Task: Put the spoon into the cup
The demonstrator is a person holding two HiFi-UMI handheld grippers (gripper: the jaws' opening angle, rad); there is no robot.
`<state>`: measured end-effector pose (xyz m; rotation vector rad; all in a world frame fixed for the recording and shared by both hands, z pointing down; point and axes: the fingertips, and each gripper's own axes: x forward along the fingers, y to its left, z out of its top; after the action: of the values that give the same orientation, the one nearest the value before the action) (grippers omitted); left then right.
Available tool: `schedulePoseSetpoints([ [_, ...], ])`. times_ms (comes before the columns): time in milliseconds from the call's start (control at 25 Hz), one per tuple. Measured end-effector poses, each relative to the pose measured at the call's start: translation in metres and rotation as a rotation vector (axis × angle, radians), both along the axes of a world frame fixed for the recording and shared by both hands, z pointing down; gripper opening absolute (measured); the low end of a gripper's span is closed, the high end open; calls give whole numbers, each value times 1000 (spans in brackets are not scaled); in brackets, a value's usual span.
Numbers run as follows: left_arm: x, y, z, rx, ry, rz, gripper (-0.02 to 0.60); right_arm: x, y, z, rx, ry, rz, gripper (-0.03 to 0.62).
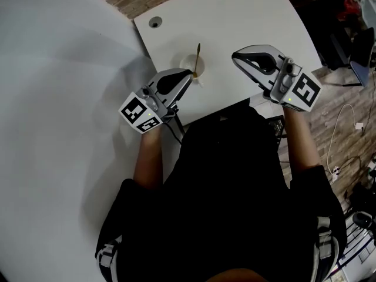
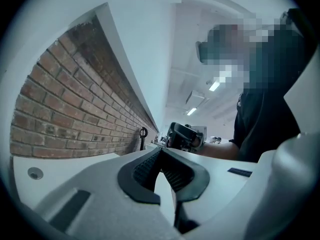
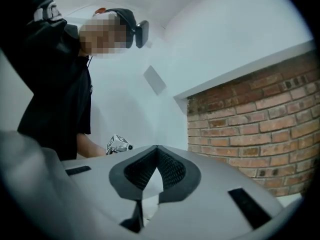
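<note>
Looks steeply down on a white table (image 1: 247, 16); shows the spoon (image 1: 198, 53) already standing inside the cup (image 1: 189, 66), so task likely done; finds the left gripper (image 1: 189, 75) near the cup, fingers pressed together on nothing; keeps the right gripper (image 1: 235, 56) well clear, probably to avoid the spoon, likewise pinched shut and empty.

a white table (image 1: 252, 16) with, seemingly, a cable grommet (image 1: 155, 22), near a brick wall (image 2: 75, 99).
</note>
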<state>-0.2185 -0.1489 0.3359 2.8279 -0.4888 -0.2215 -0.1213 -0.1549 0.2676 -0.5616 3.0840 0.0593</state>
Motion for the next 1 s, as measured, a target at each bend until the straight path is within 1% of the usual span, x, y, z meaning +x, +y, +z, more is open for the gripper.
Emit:
schedulePoseSetpoints([
  [80,7,6,-4,12,5,8,17,17,15,-7,20,29,12,5],
  [200,21,19,-10,34,-13,16,17,44,36,-10,18,41,19,5],
  [320,37,35,-19,46,-18,-16,17,69,58,-4,9,57,-9,5],
  [400,45,44,-22,47,-30,-42,17,81,69,4,-7,41,-34,5],
  [520,59,54,-15,33,-54,-80,17,90,78,22,-64,-10,-64,5],
  [640,87,76,-10,33,-54,-89,17,104,92,39,-99,0,-111,5],
  [760,118,101,-2,28,-73,-93,17,122,112,48,-101,16,-160,5],
  [920,166,163,-9,17,-100,-119,17,156,163,51,-124,38,-253,5],
  [1000,184,182,-12,3,-117,-127,17,169,181,55,-133,60,-295,5],
])
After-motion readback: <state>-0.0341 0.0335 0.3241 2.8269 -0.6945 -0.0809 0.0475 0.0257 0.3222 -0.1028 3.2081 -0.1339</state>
